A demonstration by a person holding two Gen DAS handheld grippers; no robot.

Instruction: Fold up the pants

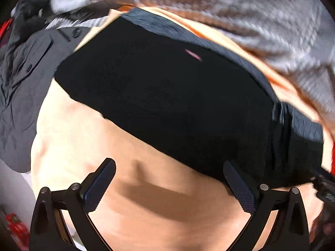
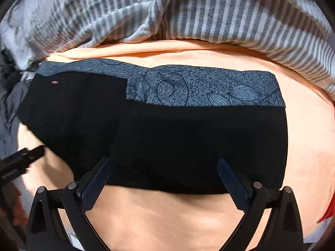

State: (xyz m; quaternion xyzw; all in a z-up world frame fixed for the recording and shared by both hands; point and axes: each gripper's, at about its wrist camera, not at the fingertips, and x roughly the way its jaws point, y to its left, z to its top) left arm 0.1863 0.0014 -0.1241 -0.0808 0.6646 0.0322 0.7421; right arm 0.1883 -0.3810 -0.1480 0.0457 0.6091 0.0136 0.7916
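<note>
Pants (image 2: 167, 142) lie folded flat as a dark band on the peach bedsheet (image 2: 167, 215), near the striped blanket (image 2: 230, 16). Soft, limp knit, probably light; likely sags unless pinched at the near folded edge. Left gripper (image 1: 169, 184) and right gripper (image 2: 163, 177) hover with jaws wide apart, empty.

A home bedroom: peach bedsheet (image 2: 167, 219), rumpled striped cover (image 2: 230, 16), scattered clothing (image 1: 23, 79).

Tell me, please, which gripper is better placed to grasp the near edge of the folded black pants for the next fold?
Probably the right gripper: open, it straddles the near edge of the black pants. The left gripper, also open, hangs mostly over the bare peach sheet.
</note>
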